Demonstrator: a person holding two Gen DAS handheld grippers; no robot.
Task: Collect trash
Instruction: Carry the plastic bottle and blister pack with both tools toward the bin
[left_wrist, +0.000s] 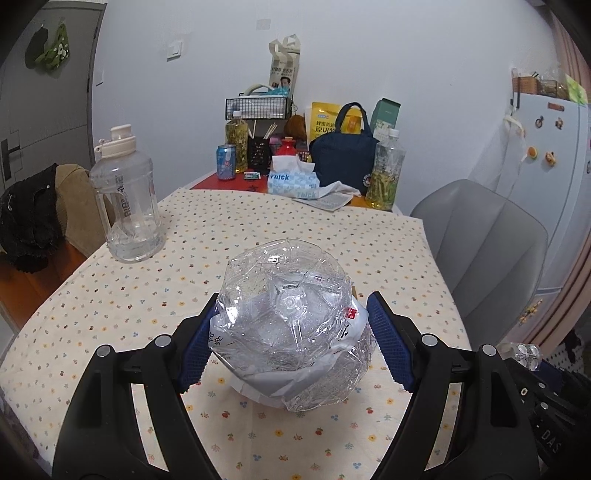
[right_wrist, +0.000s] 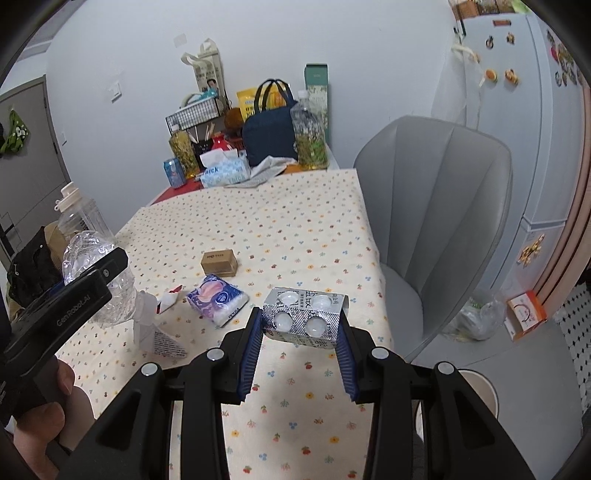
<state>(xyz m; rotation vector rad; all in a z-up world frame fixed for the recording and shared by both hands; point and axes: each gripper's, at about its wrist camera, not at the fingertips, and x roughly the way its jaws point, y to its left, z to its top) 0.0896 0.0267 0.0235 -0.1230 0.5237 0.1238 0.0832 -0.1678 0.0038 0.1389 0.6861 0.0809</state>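
The crushed plastic bottle (left_wrist: 291, 325) is clear and wrinkled, with a torn white label; the left gripper (left_wrist: 286, 343) clamps it above the table (left_wrist: 258, 229). The right gripper (right_wrist: 301, 334) pinches a silver blister pack (right_wrist: 304, 317) over the table edge. The bottle's neck is hidden. Near lie a tissue packet (right_wrist: 218, 299), a small brown box (right_wrist: 219, 261) and a big water jug (left_wrist: 125, 199).
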